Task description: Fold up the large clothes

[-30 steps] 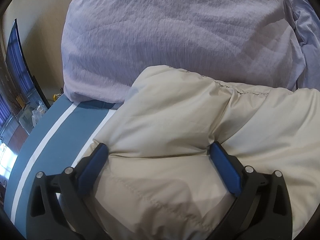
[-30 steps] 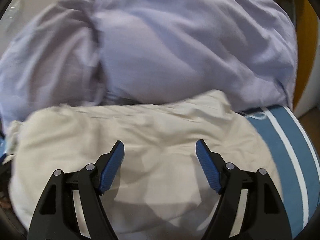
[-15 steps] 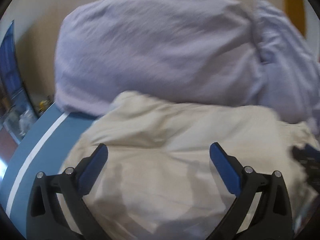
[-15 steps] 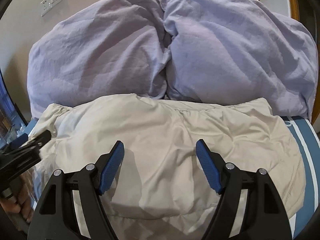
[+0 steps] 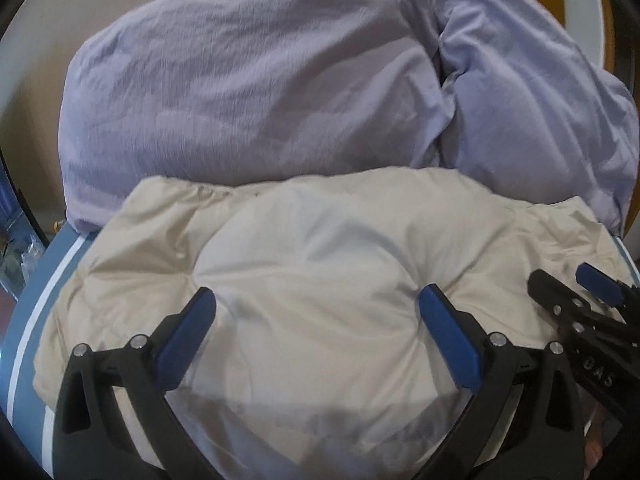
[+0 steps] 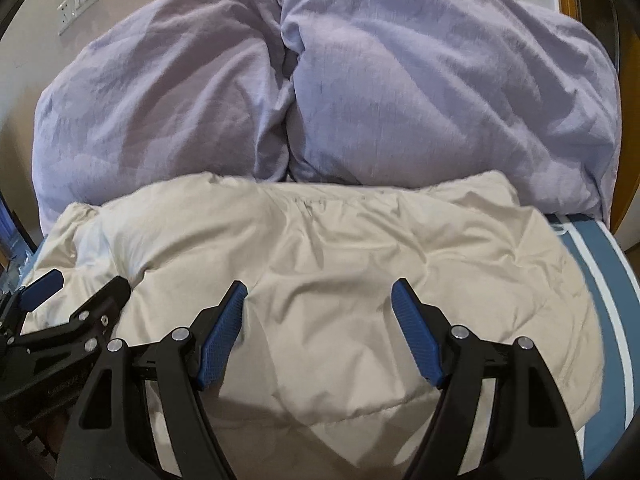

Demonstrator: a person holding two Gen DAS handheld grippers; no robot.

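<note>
Currently both grippers are hovering over the jacket [image 5: 320,280], a beige puffy garment that is lying bunched on the bed [image 6: 600,264], a blue sheet with white stripes. Far edge of the jacket is touching two lilac pillows [image 6: 420,80] that are leaning against the wall.

Left gripper [image 5: 316,312]: jaws are standing wide, blue pads on either side of a puffed panel of the jacket. Fabric is bulging up between them and the right pad looks to be denting it; nothing is clamped. Cannot tell whether the tips are resting on the cloth or sitting just above it.

Right gripper [image 6: 319,304]: jaws are also standing wide apart, pads clear of each other, nothing is being pinched. Jacket is filling the gap below; contact unclear.

Each gripper is showing up in the other's view: the right one is entering the left camera at the right edge, over the jacket's right side; the left one is sitting at the left edge of the right camera, just beside the right gripper's left finger [image 6: 224,340].

A wall socket [image 6: 78,2] is showing top left above the pillows. Blue sheet is showing past the jacket on both sides.
</note>
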